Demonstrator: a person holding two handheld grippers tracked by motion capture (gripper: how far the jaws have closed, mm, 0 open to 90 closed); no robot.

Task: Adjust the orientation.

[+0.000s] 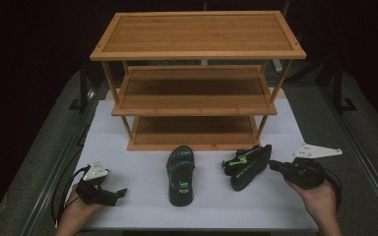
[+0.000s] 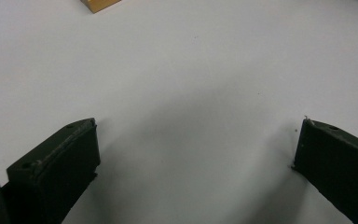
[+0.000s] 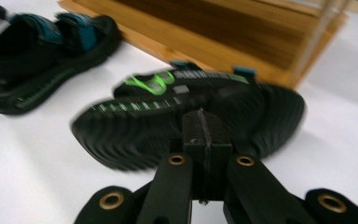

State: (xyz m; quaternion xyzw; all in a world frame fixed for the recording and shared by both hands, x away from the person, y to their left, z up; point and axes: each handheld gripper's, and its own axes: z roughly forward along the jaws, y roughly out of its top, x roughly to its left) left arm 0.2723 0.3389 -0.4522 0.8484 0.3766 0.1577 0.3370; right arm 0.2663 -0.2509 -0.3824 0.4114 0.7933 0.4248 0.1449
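Two black sandals lie on the white table top [image 1: 138, 209] in front of a three-tier bamboo rack [image 1: 197, 34]. One sandal [image 1: 181, 174] lies flat with its straps up, and it sits far left as the teal-strapped sandal [image 3: 42, 51] in the right gripper view. The green-trimmed sandal [image 1: 246, 166] is tipped on its side, its ridged sole [image 3: 135, 126] facing my right gripper [image 1: 272, 165]. That right gripper [image 3: 205, 116] is shut, its tips right at the sole, with nothing seen pinched between them. My left gripper [image 1: 119, 194] rests at the front left, and its jaws stand wide apart over bare table, left gripper [image 2: 196, 135] open.
The rack's bottom shelf [image 3: 223, 32] is just behind the tipped sandal, and a corner of the rack [image 2: 100, 4] shows far off in the left gripper view. Dark grey floor and metal rails [image 1: 364, 147] flank the white top. Bare white surface lies between the hands.
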